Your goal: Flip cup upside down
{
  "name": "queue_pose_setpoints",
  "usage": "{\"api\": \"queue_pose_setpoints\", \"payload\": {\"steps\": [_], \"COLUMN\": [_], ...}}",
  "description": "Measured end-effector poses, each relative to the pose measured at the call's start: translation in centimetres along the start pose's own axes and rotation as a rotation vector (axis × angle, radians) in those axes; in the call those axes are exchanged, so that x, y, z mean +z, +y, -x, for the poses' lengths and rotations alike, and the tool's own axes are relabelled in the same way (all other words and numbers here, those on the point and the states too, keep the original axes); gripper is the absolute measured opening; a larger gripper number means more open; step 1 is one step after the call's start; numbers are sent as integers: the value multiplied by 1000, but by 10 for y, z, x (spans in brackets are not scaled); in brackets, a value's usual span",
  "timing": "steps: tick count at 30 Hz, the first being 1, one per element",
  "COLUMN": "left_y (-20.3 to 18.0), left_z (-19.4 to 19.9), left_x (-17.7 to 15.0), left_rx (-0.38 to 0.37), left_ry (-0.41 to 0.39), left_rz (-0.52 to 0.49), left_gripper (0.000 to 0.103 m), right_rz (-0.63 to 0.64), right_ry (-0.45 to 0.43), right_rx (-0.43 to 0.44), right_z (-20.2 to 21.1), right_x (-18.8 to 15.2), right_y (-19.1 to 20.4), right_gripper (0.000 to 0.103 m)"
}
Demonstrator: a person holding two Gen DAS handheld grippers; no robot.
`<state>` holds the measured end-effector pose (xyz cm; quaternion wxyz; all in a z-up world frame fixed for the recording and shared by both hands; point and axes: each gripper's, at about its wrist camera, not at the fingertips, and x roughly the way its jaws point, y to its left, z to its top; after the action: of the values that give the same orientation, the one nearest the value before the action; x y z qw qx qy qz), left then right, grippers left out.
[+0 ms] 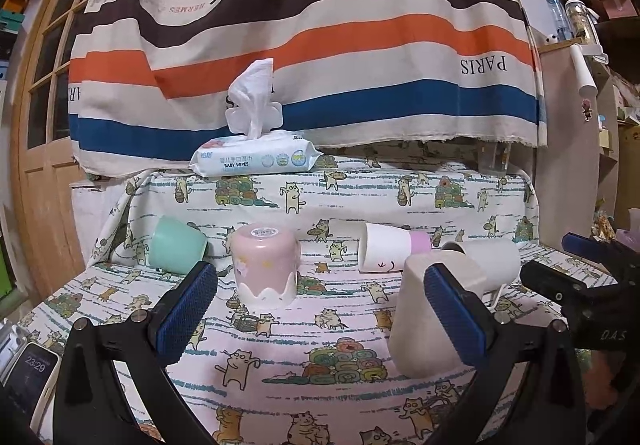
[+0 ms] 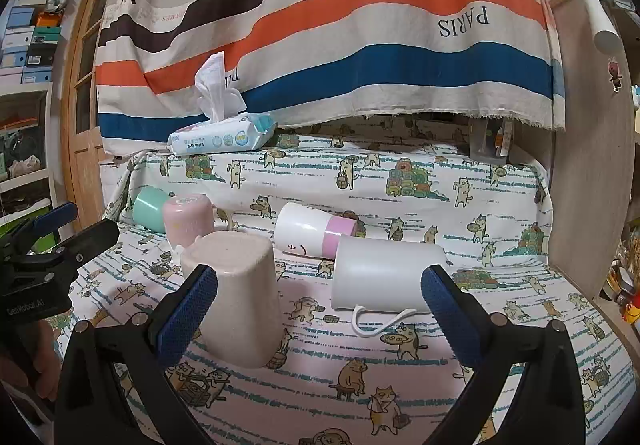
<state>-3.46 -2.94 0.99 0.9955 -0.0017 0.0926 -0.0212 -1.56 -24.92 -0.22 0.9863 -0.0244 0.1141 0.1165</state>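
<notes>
Several cups sit on the cat-print cloth (image 1: 320,397). A beige cup (image 1: 420,313) (image 2: 236,297) stands upside down. A pink cup (image 1: 266,265) (image 2: 187,219) also stands upside down. A mint cup (image 1: 176,249) (image 2: 148,207), a white-and-pink cup (image 1: 390,251) (image 2: 314,231) and a white cup with a loop (image 1: 492,259) (image 2: 386,273) lie on their sides. My left gripper (image 1: 320,309) is open and empty, the beige cup by its right finger. My right gripper (image 2: 320,309) is open and empty, between the beige cup and the white cup.
A pack of baby wipes (image 1: 256,159) (image 2: 222,137) lies on the raised back ledge under a striped curtain (image 1: 304,29). A clear container (image 2: 490,143) stands at the back right. A phone (image 1: 28,373) lies at the left edge. A wooden door (image 1: 44,125) is on the left.
</notes>
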Motion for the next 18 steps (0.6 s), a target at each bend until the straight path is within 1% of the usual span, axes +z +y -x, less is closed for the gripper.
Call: {"api": "queue_pose_setpoints", "payload": {"steps": [18], "left_y": [1], "left_z": [-1], "left_x": [-1], "left_rx": [6], "left_ry": [3], "left_rz": [4], "left_gripper": [103], "right_rz": [-1], "right_ry": [3], "right_rx": [-1], "right_z": [-1], "right_x": [-1], "right_y": [0], "right_gripper": [103]}}
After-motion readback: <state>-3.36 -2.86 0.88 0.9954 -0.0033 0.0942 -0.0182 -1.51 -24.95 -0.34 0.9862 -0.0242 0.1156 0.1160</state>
